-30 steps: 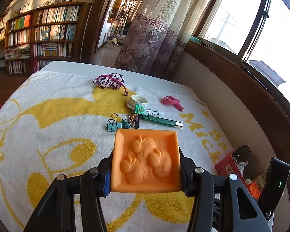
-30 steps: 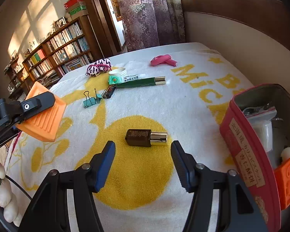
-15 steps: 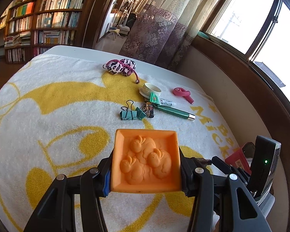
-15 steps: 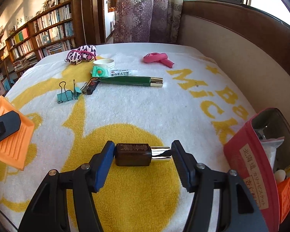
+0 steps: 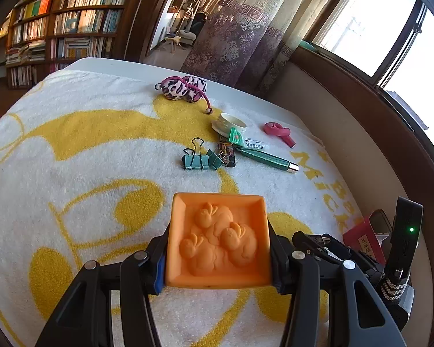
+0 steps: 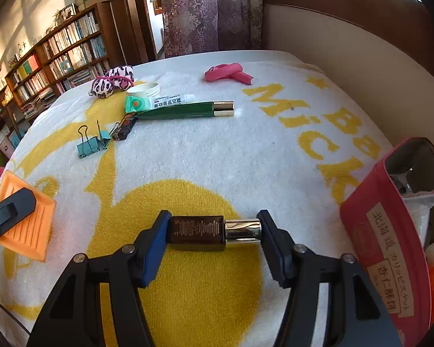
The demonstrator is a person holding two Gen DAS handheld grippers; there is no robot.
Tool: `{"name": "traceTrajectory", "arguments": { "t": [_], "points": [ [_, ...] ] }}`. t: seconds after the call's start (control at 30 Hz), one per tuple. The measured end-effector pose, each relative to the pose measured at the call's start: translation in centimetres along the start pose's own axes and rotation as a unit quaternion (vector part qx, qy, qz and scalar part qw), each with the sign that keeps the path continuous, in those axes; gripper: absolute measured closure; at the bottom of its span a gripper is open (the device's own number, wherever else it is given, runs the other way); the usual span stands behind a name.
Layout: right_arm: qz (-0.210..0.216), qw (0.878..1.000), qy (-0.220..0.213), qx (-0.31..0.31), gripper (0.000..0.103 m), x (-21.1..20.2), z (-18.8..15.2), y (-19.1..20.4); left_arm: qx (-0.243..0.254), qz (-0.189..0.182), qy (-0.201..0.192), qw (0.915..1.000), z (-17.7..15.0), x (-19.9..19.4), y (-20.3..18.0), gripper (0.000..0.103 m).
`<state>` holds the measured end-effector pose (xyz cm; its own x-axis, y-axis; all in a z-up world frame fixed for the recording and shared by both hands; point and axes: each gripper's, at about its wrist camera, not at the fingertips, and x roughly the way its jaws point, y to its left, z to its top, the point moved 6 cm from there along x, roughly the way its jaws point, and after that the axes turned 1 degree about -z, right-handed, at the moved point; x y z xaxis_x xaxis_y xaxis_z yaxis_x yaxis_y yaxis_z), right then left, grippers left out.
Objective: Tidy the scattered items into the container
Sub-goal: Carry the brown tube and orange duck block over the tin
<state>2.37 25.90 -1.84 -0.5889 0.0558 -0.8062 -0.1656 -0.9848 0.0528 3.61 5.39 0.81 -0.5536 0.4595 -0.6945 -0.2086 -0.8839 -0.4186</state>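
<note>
The left claw (image 5: 218,263) pinches the orange duck-embossed mould (image 5: 218,241) by its side edges, carried flat so it can drop straight into the red tin (image 6: 390,248). The right claw (image 6: 214,232) is pinching the brown bottle (image 6: 198,230) end to end, base against one pad and silver cap against the other; the tin stands open at its 3 o'clock. On the towel-covered worktop (image 6: 246,159) toward 12 o'clock I count two teal binder clips (image 6: 91,144), one green tube (image 6: 185,110), one pink curler (image 6: 228,72).

We see an orange square mould (image 5: 218,243) with raised ducks clamped flat, a brown gold-capped bottle (image 6: 214,229) lying sideways on the towel, and the red open tin (image 6: 390,225) at right.
</note>
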Motion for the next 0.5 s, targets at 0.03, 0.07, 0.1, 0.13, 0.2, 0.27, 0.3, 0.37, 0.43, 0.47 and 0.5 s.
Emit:
{"name": "traceTrajectory", "arguments": {
  "t": [0.03, 0.07, 0.1, 0.13, 0.2, 0.27, 0.3, 0.37, 0.43, 0.47, 0.5],
  "points": [
    [0.006, 1.0, -0.002, 0.004, 0.039, -0.1, 0.0, -0.1, 0.0, 0.001, 0.0, 1.0, 0.0, 0.0, 0.0, 0.049],
    [0.011, 1.0, -0.005, 0.008, 0.039, -0.2, 0.1, -0.2, 0.001, 0.001, 0.0, 1.0, 0.0, 0.0, -0.1, 0.049],
    [0.013, 1.0, -0.008, 0.01, 0.039, -0.5, 0.0, -0.3, 0.002, 0.002, -0.001, 1.0, 0.0, -0.1, -0.1, 0.049],
    [0.013, 1.0, -0.013, 0.01, 0.039, -0.9, 0.0, -0.3, 0.004, 0.003, -0.001, 1.0, 0.0, -0.1, -0.2, 0.049],
    [0.014, 1.0, -0.028, 0.005, 0.039, -2.1, -0.1, -0.3, 0.007, 0.004, -0.001, 1.0, -0.1, -0.2, -0.4, 0.049],
    [0.017, 0.999, -0.048, 0.004, 0.039, -3.9, 0.0, -0.5, 0.011, 0.005, 0.0, 0.9999, -0.1, -0.3, -0.8, 0.049],
    [0.018, 0.998, -0.06, 0.005, 0.039, -4.9, 0.1, -0.7, 0.013, 0.005, 0.0, 0.9999, -0.1, -0.4, -1.1, 0.049],
    [0.02, 0.996, -0.084, 0.008, 0.039, -7.1, 0.2, -1.5, 0.019, 0.003, 0.001, 0.9998, -0.1, -0.5, -1.8, 0.049],
    [0.017, 0.994, -0.108, 0.015, 0.039, -9.5, 0.3, -3.0, 0.027, -0.002, 0.002, 0.9996, -0.2, -0.5, -2.7, 0.049],
    [0.013, 0.993, -0.118, 0.019, 0.039, -10.6, 0.3, -3.9, 0.031, -0.003, 0.001, 0.9995, -0.2, -0.6, -3.2, 0.049],
    [0.009, 0.991, -0.129, 0.025, 0.039, -11.7, 0.2, -4.9, 0.036, -0.006, 0.001, 0.9993, -0.3, -0.7, -3.9, 0.049]
  ]
}}
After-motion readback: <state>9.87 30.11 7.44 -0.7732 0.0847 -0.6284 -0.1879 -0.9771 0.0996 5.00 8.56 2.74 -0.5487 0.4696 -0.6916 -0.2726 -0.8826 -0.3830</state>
